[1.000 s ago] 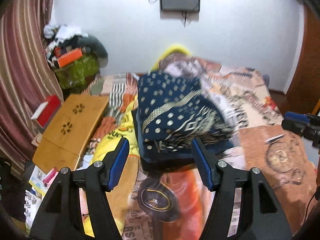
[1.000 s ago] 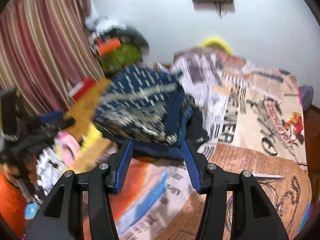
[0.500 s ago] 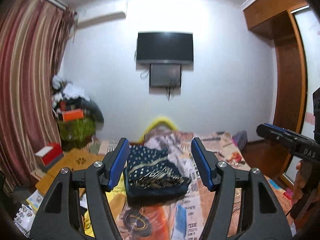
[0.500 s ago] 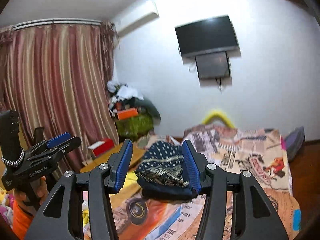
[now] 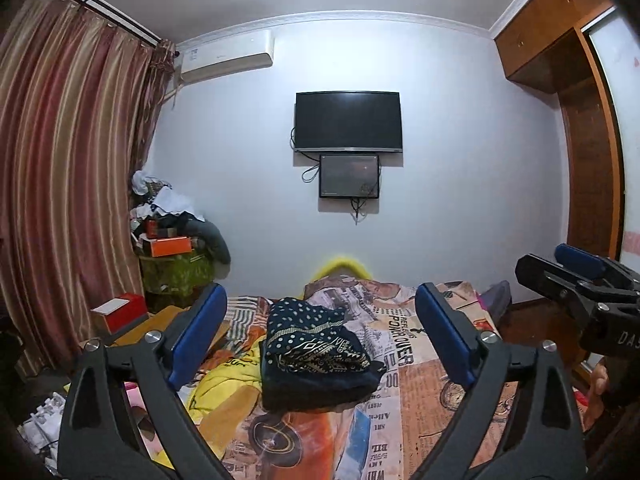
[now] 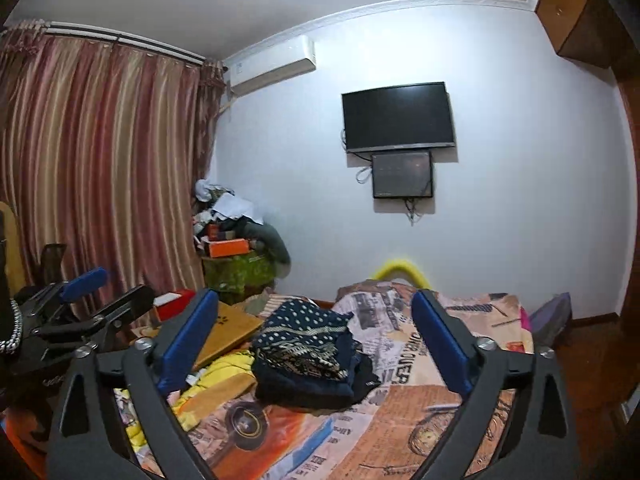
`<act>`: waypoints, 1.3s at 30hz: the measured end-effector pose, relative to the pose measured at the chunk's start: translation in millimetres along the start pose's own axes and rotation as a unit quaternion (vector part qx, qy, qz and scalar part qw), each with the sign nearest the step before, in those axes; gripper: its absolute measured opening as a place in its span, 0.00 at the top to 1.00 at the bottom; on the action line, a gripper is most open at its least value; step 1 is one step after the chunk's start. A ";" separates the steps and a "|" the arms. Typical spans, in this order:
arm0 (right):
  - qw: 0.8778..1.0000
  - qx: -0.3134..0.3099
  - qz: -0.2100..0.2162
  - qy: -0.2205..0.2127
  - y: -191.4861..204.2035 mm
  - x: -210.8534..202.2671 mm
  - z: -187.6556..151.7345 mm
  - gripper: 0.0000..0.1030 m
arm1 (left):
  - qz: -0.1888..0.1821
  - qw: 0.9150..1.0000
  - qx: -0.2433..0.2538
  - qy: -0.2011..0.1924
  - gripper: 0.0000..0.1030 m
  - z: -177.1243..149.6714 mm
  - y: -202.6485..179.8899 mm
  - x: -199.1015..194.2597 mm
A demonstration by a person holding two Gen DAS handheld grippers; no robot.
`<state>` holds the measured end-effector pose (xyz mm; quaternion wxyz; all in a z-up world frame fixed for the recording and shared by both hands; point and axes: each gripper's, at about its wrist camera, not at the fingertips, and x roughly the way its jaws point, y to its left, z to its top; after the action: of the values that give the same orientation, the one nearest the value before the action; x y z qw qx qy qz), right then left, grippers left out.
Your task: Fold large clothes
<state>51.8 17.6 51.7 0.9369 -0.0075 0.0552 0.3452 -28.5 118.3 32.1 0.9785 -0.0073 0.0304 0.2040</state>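
A folded navy garment with gold dots and bands (image 5: 316, 344) (image 6: 308, 344) lies in a stack on the printed bedsheet (image 5: 420, 380). My left gripper (image 5: 320, 294) is held level, well back from the stack, its jaws opening wide with nothing between them. My right gripper (image 6: 315, 296) is held the same way, jaws also opening and empty. Each gripper shows in the other's view: the right gripper (image 5: 576, 276) at the right edge, the left gripper (image 6: 92, 292) at the left edge. The stack sits untouched.
A crumpled yellow garment (image 5: 224, 384) lies left of the stack. A wooden lap table (image 6: 228, 328) and red box (image 5: 120, 310) sit at the bed's left side. A cluttered pile (image 5: 172, 240) fills the corner by the curtain. A TV (image 5: 348, 120) hangs on the wall.
Both grippers pulled back and rose from the navy stack, tilting up to level so the wall and TV came into view. Both pairs of jaws spread wider.
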 end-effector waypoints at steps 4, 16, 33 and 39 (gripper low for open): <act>1.000 -0.006 -0.011 0.008 -0.1 1.6 0.3 0.00 | 0.001 1.000 -0.005 0.006 0.07 -5.1 0.4 0.9; 1.000 -0.002 -0.010 0.017 -4.8 -6.9 -9.0 0.00 | 0.007 1.000 -0.019 0.012 0.06 -10.5 4.3 5.8; 0.999 -0.007 -0.012 0.029 -2.5 -8.4 -9.7 0.00 | -0.002 0.999 -0.026 0.023 0.06 -14.5 4.1 11.5; 0.999 -0.003 -0.010 0.035 -4.3 -8.1 -9.2 0.00 | -0.007 0.999 -0.025 0.028 0.06 -16.5 1.6 13.0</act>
<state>47.5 8.7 43.4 0.9377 -0.0232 0.0862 0.3358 -18.2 124.4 14.8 0.9783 -0.0376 0.0522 0.1972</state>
